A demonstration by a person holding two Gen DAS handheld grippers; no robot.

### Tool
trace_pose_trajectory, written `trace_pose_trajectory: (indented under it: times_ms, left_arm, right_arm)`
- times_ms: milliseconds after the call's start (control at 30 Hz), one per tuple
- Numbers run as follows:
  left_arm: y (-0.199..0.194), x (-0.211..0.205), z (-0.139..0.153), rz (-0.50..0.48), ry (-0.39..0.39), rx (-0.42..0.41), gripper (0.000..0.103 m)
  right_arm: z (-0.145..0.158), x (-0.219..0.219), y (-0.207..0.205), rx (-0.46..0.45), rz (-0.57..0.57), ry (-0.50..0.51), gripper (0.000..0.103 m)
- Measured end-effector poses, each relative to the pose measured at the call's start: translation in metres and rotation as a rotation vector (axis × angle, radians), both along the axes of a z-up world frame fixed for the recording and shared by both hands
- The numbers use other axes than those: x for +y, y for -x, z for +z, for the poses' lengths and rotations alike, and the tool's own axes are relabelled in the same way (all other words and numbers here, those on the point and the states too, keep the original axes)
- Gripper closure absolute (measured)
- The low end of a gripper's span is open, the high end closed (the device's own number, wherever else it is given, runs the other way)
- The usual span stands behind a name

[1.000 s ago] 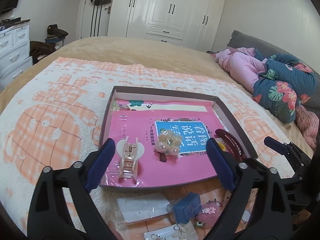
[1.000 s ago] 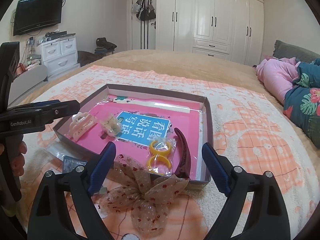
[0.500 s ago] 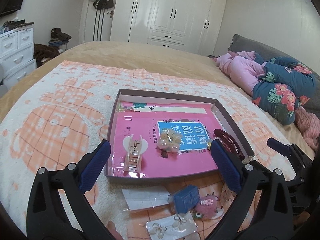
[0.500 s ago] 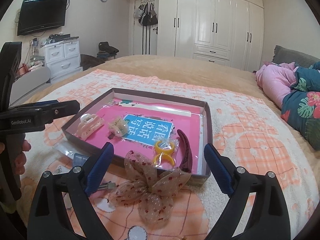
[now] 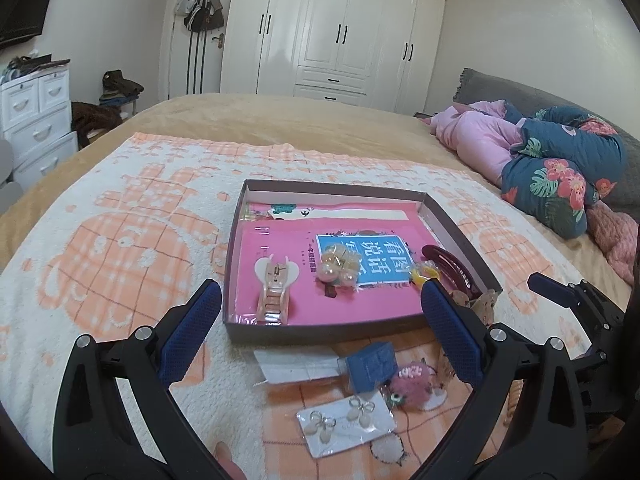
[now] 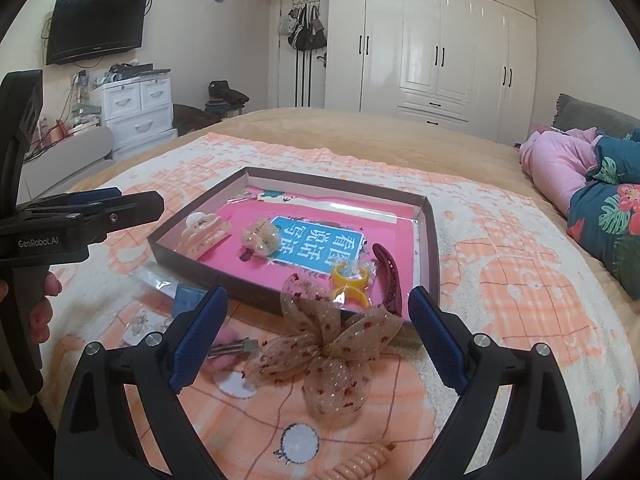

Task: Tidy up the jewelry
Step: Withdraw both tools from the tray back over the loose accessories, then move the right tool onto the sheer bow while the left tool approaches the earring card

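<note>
A shallow rectangular cardboard tray (image 5: 452,224) is seen at the centre of both views, laid on a fluffy orange-and-white checked blanket (image 5: 120,240); its floor is covered by a glossy pink book (image 5: 360,300) with a blue title panel. Inside it are laid a pale pink plastic claw clip (image 5: 276,286) at the lower left, a cluster of pearly beads (image 5: 338,266) in the middle, two yellow plastic rings (image 6: 352,284) in clear wrap, and a curved maroon hair clip (image 6: 390,276) along the right wall. Just below the tray in the right wrist view, a sheer beige ribbon bow (image 6: 324,348) dotted with red is spread flat on the blanket. In the lower centre of the left wrist view, a small blue box (image 5: 372,364), a fuzzy pink pompom (image 5: 412,380) and a card of bow-shaped earrings (image 5: 344,424) are scattered. The left gripper (image 5: 320,336) is held spread wide and empty, above the blanket; the right gripper (image 6: 318,340) is likewise spread, framing the bow.
</note>
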State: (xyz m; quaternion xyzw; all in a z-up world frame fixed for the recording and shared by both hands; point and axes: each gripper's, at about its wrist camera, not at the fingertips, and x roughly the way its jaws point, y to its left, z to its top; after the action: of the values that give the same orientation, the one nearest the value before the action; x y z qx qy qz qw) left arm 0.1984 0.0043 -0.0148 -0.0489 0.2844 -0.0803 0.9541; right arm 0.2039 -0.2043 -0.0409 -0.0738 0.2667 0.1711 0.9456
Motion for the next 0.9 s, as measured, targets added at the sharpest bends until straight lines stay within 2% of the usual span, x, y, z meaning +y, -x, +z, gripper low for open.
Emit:
trace_pose_trajectory:
  times_ms: [900]
  left_arm:
    - [0.037, 0.010, -0.015, 0.013, -0.039, 0.034, 0.012]
  right_arm:
    - [-0.012, -0.007, 0.040, 0.032, -0.003, 0.023, 0.014]
